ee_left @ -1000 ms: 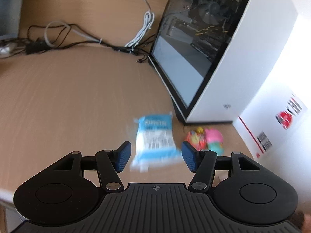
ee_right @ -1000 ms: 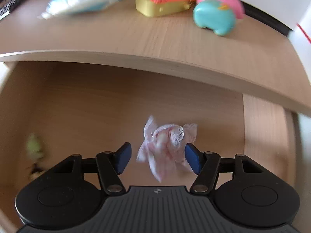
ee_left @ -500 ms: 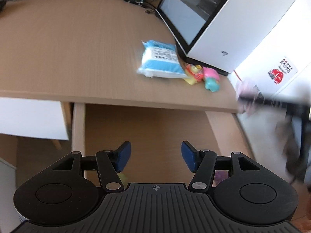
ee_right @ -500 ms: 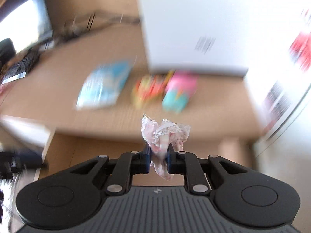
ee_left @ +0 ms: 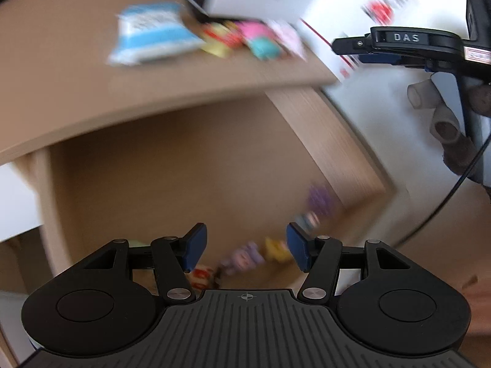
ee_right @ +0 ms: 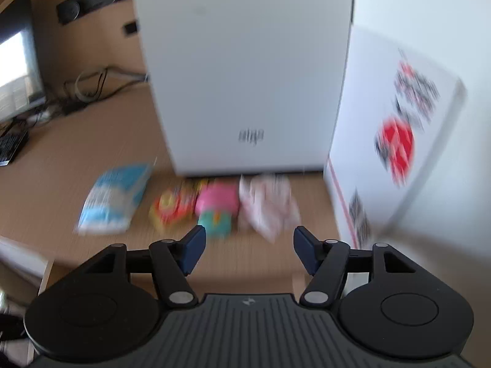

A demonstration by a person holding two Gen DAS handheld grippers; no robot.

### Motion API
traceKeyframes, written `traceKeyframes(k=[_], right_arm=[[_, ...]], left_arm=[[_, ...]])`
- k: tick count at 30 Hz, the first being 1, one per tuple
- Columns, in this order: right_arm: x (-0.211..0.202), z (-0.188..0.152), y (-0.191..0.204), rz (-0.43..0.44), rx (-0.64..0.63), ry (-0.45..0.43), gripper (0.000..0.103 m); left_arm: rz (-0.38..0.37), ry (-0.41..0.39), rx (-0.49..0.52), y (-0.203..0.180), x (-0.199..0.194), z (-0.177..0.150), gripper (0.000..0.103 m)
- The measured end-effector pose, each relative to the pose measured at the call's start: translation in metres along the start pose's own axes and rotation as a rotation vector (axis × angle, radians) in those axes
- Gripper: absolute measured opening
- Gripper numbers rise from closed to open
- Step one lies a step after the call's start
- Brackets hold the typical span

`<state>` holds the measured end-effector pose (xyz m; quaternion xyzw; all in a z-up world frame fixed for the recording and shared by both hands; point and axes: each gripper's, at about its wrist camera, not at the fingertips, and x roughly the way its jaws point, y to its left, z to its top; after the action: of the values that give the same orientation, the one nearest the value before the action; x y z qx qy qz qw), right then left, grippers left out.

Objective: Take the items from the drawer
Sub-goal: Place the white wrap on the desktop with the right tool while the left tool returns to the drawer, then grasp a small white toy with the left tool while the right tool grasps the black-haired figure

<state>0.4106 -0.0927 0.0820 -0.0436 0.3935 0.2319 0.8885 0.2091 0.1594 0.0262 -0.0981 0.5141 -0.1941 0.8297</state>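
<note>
Both grippers (ee_left: 246,247) (ee_right: 249,250) gape open, holding nothing.

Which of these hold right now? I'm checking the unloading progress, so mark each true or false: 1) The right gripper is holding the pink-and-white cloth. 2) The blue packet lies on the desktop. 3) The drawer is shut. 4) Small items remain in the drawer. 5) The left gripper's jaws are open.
1) False: the right gripper is open and empty, its jaws have just been opening; the pink-and-white cloth lies on the desktop.
2) True: the blue packet rests there, left of the toys.
3) False: the drawer is open.
4) True: blurred small items sit inside.
5) True: the left gripper is open, empty.
</note>
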Motion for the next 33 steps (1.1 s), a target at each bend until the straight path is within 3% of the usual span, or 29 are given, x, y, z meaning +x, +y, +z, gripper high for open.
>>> traceKeyframes(k=[5,9,14,21,25,26,27,30,33], right_arm=[[-0.029,-0.047,-0.009,0.017,0.095,0.067,0.072],[-0.045,-0.073,-0.011,0.017,0.136,0.100,0.075],[-0.058,-0.092,-0.009,-0.010,0.161,0.112,0.080],[-0.065,-0.114,-0.019,-0.055,0.213,0.138,0.084],[-0.059,-0.118,-0.021,-0.067,0.220,0.164,0.085],[-0.058,-0.118,-0.020,-0.068,0.219,0.169,0.085],[-0.056,-0.118,-0.020,-0.065,0.217,0.174,0.085],[-0.051,-0.116,-0.016,-0.060,0.202,0.184,0.085],[-0.043,-0.113,-0.014,-0.033,0.199,0.202,0.085]], left_arm=[[-0.009,0.154,0.177,-0.016,0.036,0.014,0.062],[-0.046,0.288,0.094,-0.009,0.073,0.029,0.060],[0.028,0.358,0.018,0.003,0.098,0.040,0.056],[0.021,0.472,0.170,-0.006,0.121,0.031,0.056],[0.046,0.502,0.159,-0.004,0.136,0.018,0.057],[0.036,0.501,0.139,-0.003,0.138,0.016,0.048],[0.027,0.497,0.120,-0.003,0.141,0.015,0.027],[0.030,0.459,0.094,0.000,0.131,0.014,0.025],[0.003,0.357,0.020,0.012,0.094,0.018,0.025]])
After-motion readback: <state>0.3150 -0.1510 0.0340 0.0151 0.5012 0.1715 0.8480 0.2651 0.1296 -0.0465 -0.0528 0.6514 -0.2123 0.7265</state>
